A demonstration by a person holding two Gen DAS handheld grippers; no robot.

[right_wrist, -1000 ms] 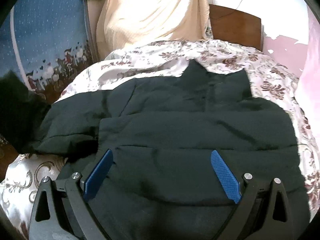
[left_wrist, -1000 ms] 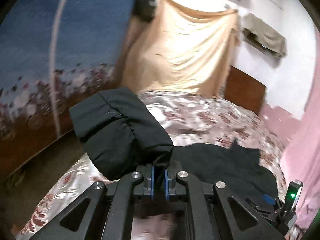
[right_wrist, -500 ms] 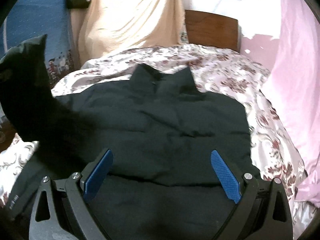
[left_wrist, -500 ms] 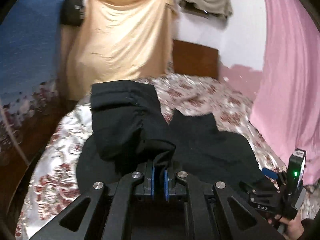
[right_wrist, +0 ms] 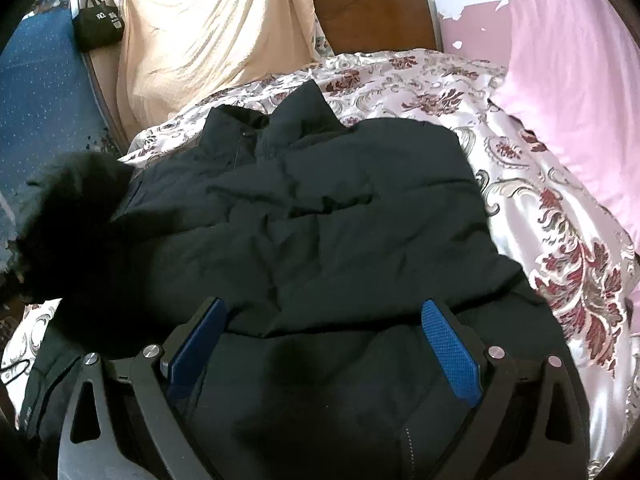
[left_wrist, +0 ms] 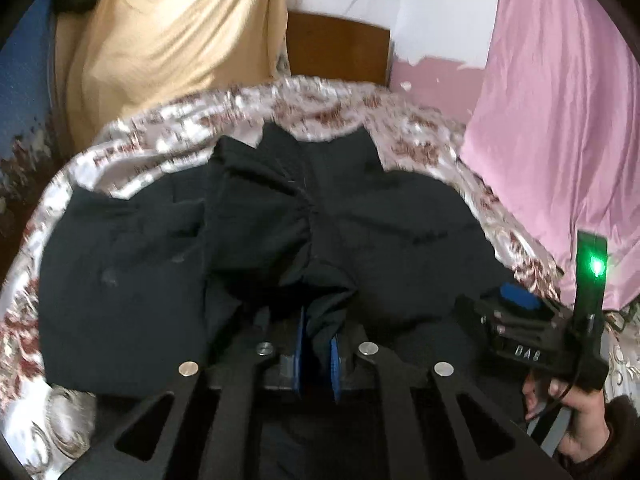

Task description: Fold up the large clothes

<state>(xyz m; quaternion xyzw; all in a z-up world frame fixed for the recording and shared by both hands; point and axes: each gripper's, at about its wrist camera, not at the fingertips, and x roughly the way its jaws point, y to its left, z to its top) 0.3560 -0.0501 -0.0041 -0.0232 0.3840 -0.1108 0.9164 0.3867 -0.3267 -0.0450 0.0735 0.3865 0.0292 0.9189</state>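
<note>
The left gripper (left_wrist: 317,350) pinches the sleeve (left_wrist: 256,216) of the black jacket (right_wrist: 320,208) spread on the bed (right_wrist: 540,184). Lay it toward two o'clock, flat (avoid bunching). The right gripper (right_wrist: 324,344) hovers wide, empty.

black padded jacket (right_wrist: 320,220) spread flat just ahead of and under right gripper (right_wrist: 320,344), collar at the far end; 1 sleeve (left_wrist: 260,220) pinched in left gripper (left_wrist: 316,354), bunched and draped forward over the jacket body
</note>
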